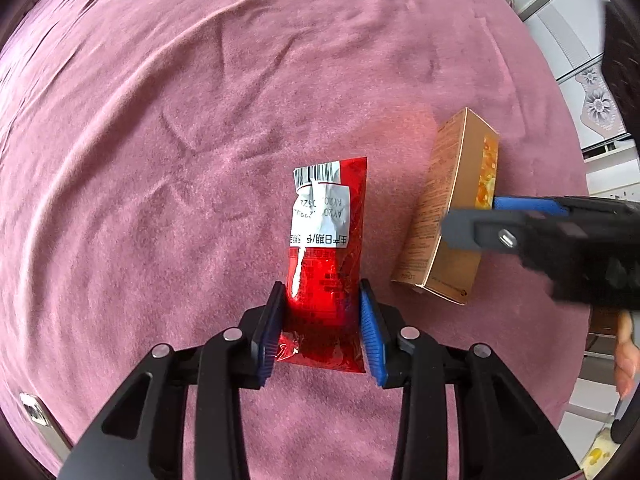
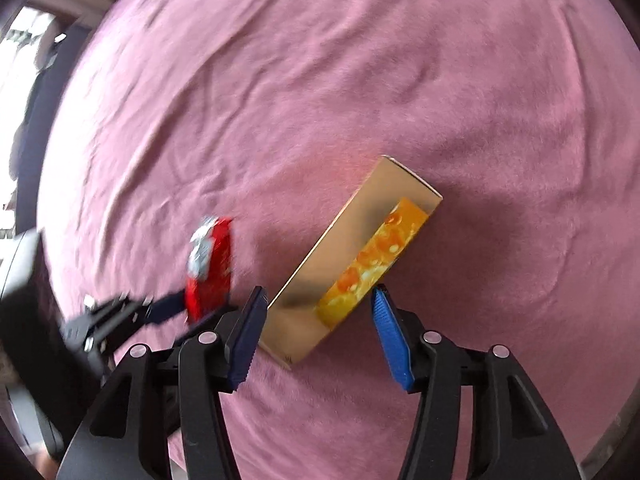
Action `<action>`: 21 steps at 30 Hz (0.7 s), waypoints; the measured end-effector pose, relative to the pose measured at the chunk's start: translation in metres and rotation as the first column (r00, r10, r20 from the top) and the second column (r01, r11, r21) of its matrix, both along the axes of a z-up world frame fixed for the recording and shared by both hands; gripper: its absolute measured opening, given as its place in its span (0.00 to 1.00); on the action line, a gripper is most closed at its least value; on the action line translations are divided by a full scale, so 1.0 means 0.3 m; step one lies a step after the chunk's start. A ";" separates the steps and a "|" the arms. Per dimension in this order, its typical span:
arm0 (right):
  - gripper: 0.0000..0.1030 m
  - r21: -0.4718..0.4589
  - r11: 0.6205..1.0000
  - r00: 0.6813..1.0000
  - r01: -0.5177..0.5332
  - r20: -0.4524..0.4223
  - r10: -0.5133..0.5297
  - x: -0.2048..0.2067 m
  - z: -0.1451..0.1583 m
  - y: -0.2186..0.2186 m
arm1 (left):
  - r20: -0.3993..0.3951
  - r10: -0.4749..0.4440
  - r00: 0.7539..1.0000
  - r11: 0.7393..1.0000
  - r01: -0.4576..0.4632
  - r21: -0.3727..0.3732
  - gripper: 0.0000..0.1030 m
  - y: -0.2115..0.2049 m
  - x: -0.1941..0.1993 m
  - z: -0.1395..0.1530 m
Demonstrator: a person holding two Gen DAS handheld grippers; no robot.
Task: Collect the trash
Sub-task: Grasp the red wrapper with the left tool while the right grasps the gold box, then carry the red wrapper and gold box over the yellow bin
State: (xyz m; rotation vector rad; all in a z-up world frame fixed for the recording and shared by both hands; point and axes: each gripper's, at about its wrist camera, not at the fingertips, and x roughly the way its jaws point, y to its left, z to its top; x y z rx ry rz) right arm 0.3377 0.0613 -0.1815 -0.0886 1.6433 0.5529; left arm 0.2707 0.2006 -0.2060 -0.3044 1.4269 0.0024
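Observation:
A red foil packet [image 1: 326,264] with a white barcode label lies on the pink cloth. My left gripper [image 1: 322,294] has its blue pads against both sides of the packet's near end and is shut on it. A gold carton [image 2: 352,256] with an orange picture lies to the right, one end raised. My right gripper [image 2: 320,296] straddles the carton's near end, with the right pad touching it and the left pad beside its near corner. The carton [image 1: 448,216] and right gripper [image 1: 472,220] also show in the left wrist view. The packet [image 2: 210,272] and left gripper [image 2: 172,306] show blurred in the right wrist view.
The pink velvet cloth [image 1: 180,120] covers a wide soft surface. White cabinet fronts [image 1: 576,40] stand beyond its right edge. A hand [image 1: 626,356] shows at the right. A metal bracket [image 1: 36,420] sits at the lower left.

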 end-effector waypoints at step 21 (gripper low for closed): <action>0.35 -0.081 0.987 0.990 -0.137 -0.007 0.137 -0.174 -0.027 -0.161 | -0.040 -0.045 0.998 0.998 0.044 -0.033 0.35 -0.200 -0.205 -0.003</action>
